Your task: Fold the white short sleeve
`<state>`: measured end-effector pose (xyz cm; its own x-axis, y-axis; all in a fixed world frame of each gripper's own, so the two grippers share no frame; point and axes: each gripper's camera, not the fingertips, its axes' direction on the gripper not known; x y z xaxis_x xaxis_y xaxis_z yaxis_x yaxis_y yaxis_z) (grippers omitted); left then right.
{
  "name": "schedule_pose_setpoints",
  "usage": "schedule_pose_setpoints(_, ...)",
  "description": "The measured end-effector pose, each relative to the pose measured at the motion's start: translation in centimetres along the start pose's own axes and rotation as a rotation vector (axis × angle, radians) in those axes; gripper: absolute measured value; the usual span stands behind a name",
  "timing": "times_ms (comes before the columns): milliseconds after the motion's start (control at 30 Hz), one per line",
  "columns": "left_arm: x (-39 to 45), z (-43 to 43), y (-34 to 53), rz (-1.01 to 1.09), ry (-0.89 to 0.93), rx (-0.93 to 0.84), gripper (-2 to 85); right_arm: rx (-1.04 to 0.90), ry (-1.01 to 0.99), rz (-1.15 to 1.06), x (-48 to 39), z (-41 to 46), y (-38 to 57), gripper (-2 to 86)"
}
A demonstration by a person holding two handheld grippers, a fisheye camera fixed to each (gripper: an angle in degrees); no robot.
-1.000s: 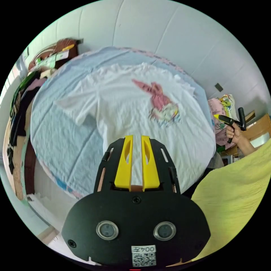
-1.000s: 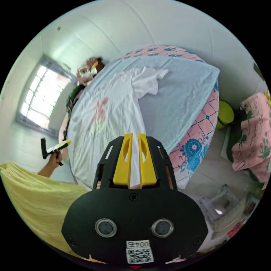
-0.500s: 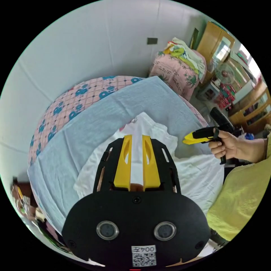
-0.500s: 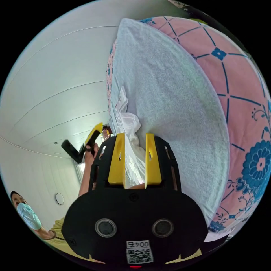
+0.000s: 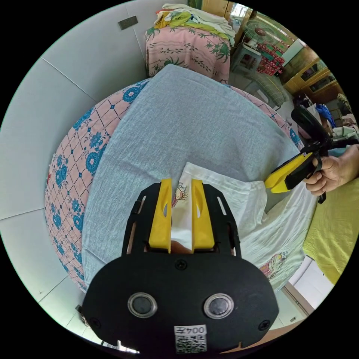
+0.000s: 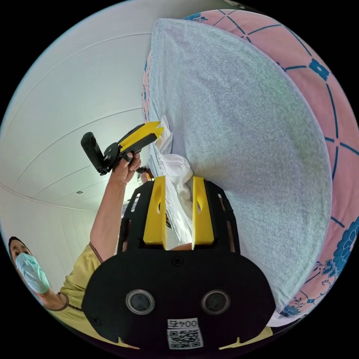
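A grey blanket [image 5: 194, 123] covers the flowered bed [image 5: 78, 149]; the left gripper view adds a fan [image 5: 260, 31] and cupboards [image 5: 318, 74]. The white shirt [image 5: 246, 202] lies folded over on the blanket, its print [image 5: 276, 260] visible. The left gripper [image 5: 181, 187] has cloth between narrowly parted jaws, grip unclear, and the right gripper [image 6: 179, 187] stands open over the shirt.

A white sticker [image 5: 190, 338] is seen on the black body of the left gripper [image 5: 181, 183], and a like sticker [image 6: 181, 333] on the right gripper [image 6: 178, 181]. Each is printed with a short code above a square QR pattern. A small coloured mark [image 5: 181, 193] is printed inside the neck of the white short sleeve shirt [image 5: 243, 202]; any lettering in it is too small to be made out. No other writing can be read.
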<state>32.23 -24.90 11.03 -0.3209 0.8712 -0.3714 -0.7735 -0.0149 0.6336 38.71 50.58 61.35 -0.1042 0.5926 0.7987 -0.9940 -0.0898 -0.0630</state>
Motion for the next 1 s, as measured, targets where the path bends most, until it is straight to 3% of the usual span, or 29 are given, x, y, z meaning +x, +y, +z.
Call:
schedule_pose_setpoints(167, -1.7, 0.7, -1.7, 0.033, 0.010, -0.011, 6.4, -0.008, 0.006, -0.012, -0.1, 0.9, 0.5, 10.9)
schedule_pose_setpoints(400, -3.7, 1.1, -1.8, 0.050, 0.021, -0.014, 1.5, 0.012, 0.048, -0.027, -0.1, 2.5, 2.7, 3.3)
schedule_pose_setpoints(600, -5.8, -0.2, 1.2, -0.029, 0.023, 0.072, 0.4, 0.032, 0.095, -0.110, -1.6, 4.0, 5.7, 0.8)
schedule_pose_setpoints(767, -7.2, -2.0, 6.3, -0.115, 0.024, 0.176, 0.3, 0.051, 0.202, -0.269, -4.7, 5.8, 9.2, 0.1)
schedule_pose_setpoints(1000, -6.5, -5.0, 18.2, -0.256, -0.024, 0.419, 0.3, 0.059, 0.537, -0.709, -11.5, 10.9, 17.4, 0.2)
